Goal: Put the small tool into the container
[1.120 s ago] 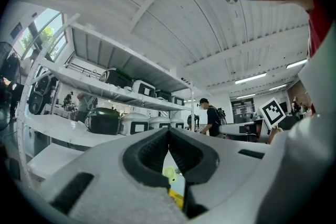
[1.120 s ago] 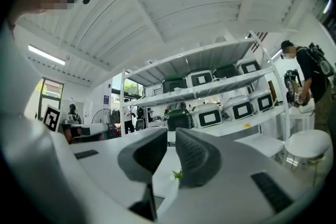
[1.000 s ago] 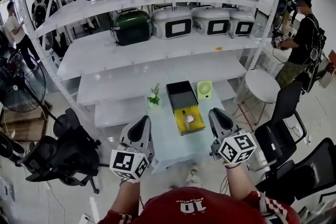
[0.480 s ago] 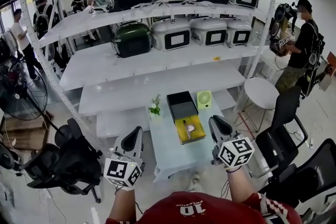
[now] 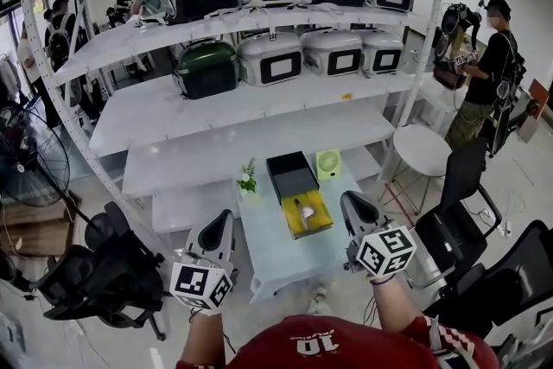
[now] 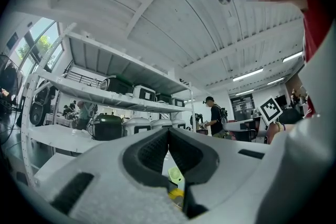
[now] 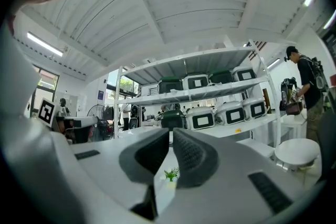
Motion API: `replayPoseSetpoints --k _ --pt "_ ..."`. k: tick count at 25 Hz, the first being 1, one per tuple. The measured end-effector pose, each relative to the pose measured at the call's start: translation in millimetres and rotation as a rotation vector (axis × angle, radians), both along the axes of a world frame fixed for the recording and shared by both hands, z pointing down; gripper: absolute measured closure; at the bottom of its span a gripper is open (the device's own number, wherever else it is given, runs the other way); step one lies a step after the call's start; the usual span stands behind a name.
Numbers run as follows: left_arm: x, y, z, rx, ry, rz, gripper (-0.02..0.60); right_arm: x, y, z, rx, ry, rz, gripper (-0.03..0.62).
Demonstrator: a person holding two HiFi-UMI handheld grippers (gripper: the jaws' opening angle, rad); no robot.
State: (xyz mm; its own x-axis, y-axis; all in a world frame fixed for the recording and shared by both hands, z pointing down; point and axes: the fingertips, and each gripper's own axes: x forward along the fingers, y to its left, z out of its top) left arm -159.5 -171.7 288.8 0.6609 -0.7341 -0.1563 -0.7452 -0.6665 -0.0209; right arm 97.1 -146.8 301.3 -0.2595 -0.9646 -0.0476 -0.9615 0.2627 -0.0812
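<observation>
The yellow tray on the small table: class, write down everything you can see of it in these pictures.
The yellow tray is shallow and rectangular, plastic by its look, lying flat on the pale table. A small pale tool lies in it, too small to detail. Its far end seems to meet the open black container. Neither the left gripper nor the right gripper touches it.
</observation>
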Motion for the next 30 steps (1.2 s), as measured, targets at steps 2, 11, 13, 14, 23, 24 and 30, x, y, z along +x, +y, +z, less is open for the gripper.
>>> replayPoseSetpoints --k 2,11,13,14,23,24,30 --pt "3 0 0 0.000 -0.002 0.007 0.584 2 0 0 0.000 -0.001 0.004 0.570" --pt "5 -2 4 -0.014 0.009 0.007 0.584 -1 -1 1 0.008 0.005 -0.006 0.589" --pt "4 -2 4 -0.015 0.010 0.006 0.584 -3 0 0 0.017 0.021 -0.004 0.591" --pt "3 -1 5 -0.015 0.010 0.005 0.584 -4 0 -1 0.022 0.032 -0.004 0.591" --pt "0 -2 6 -0.017 0.012 -0.003 0.584 -15 0 -2 0.026 0.060 -0.021 0.592" --pt "-1 -2 6 -0.017 0.013 -0.003 0.584 -15 0 -2 0.026 0.061 -0.022 0.592" --pt "-2 -3 8 -0.021 0.021 -0.005 0.584 -15 0 -5 0.028 0.065 -0.021 0.592"
